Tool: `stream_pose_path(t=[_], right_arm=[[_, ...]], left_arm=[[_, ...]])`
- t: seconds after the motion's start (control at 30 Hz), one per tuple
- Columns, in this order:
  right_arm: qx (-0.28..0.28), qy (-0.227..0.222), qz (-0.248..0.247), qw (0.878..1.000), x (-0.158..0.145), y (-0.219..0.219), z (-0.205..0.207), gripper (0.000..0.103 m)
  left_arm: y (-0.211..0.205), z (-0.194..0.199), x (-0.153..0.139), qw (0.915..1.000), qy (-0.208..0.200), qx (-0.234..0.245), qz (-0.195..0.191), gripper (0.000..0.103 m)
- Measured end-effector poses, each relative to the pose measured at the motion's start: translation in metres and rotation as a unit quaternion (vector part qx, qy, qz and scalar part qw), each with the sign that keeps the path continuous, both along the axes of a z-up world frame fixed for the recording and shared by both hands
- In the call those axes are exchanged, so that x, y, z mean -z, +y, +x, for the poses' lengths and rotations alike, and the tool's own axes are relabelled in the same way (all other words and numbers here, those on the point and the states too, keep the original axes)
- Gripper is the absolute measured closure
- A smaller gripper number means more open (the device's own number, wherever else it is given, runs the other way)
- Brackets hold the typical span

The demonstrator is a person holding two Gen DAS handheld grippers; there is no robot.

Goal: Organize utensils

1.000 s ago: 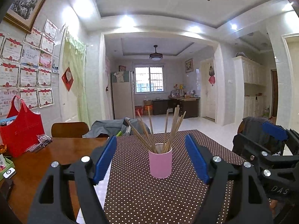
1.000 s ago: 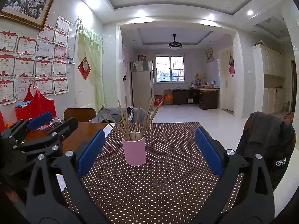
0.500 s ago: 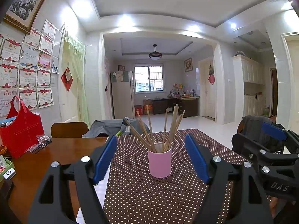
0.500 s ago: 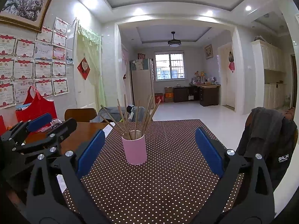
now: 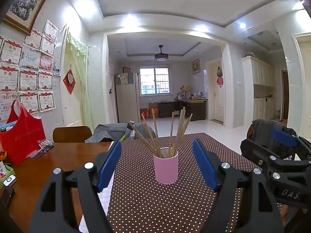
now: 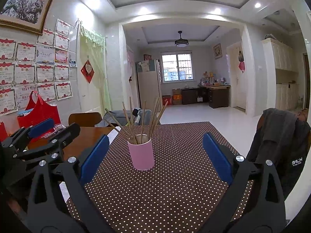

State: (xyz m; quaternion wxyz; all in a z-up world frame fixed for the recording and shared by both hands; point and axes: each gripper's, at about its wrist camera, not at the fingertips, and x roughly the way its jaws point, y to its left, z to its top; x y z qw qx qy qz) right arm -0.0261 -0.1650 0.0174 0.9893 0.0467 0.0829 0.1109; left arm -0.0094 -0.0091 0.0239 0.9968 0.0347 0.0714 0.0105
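A pink cup (image 5: 165,168) (image 6: 141,154) stands upright on a brown dotted cloth (image 5: 155,203) (image 6: 175,184). Several wooden chopsticks (image 5: 171,134) (image 6: 142,121) fan out of it. My left gripper (image 5: 156,163) hangs open just in front of the cup, its blue pads to either side and apart from it. My right gripper (image 6: 154,157) is open too, level with the cup, nothing between its fingers. Each gripper also shows at the edge of the other's view: the right gripper (image 5: 279,155) and the left gripper (image 6: 38,136).
The wooden table (image 5: 38,170) carries a red bag (image 5: 21,136), small packets (image 5: 41,148) and a green box (image 5: 5,174) at the left. A chair (image 5: 72,134) stands behind it, and another chair with a dark jacket (image 6: 279,141) at the right.
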Motion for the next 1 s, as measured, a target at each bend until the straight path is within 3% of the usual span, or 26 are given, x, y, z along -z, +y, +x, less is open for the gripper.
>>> stream_pose_path(t=[1.0], right_arm=[[-0.005,0.016,0.011,1.000,0.0075,-0.0050,0.0040,0.008]], left_arm=[[0.0031,0.0011,0.0055,1.0000,0.009,0.001,0.001,0.029]])
